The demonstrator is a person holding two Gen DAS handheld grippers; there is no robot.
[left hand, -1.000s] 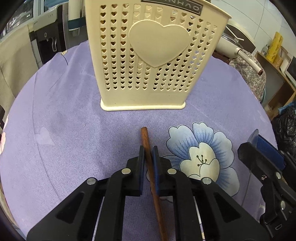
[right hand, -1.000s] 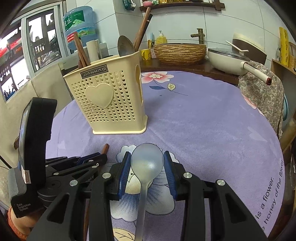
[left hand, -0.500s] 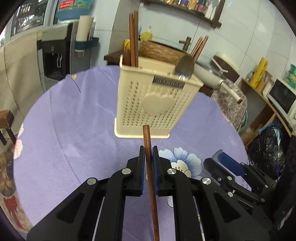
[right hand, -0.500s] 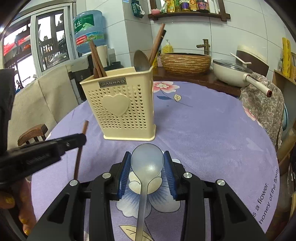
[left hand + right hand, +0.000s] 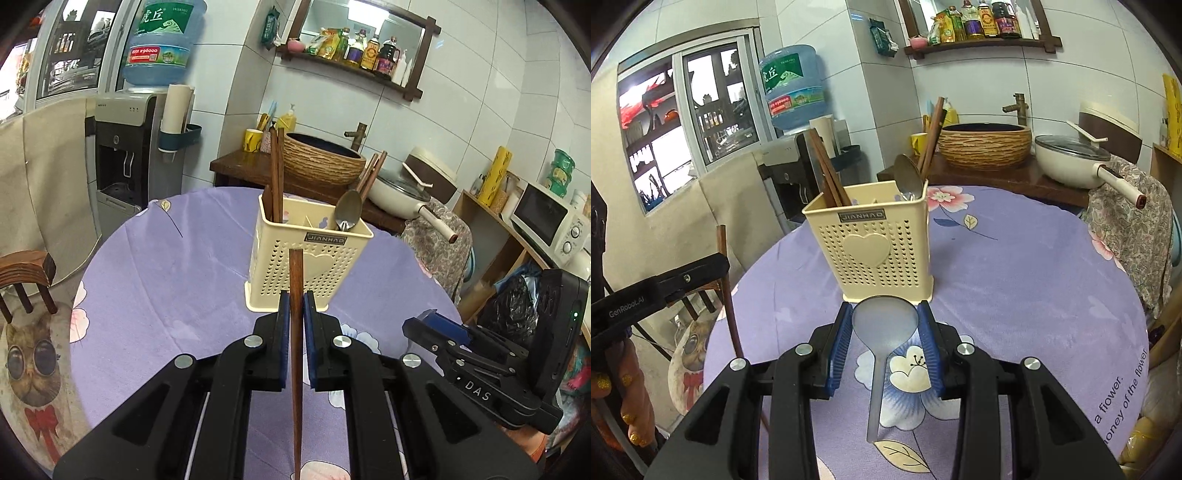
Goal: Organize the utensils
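Observation:
My left gripper (image 5: 295,314) is shut on a brown wooden chopstick (image 5: 296,332) and holds it in the air in front of the cream perforated utensil holder (image 5: 308,269). My right gripper (image 5: 885,325) is shut on the bowl of a silver spoon (image 5: 884,325), handle hanging toward me, just short of the holder (image 5: 875,251). The holder stands on the purple flowered tablecloth (image 5: 1015,277) and has several chopsticks (image 5: 276,177) and a metal spoon (image 5: 349,210) in it. The left gripper with its chopstick (image 5: 729,295) shows at the left of the right wrist view.
A wooden chair with a cat cushion (image 5: 33,362) stands left of the round table. A water dispenser (image 5: 125,147), a woven basin (image 5: 325,162) and a lidded pan (image 5: 402,192) stand behind it. A cloth-covered chair (image 5: 1130,229) is at the right.
My left gripper has lifted the chopstick off the cloth and pulled up and back from the holder. My right gripper has risen with the spoon still in it.

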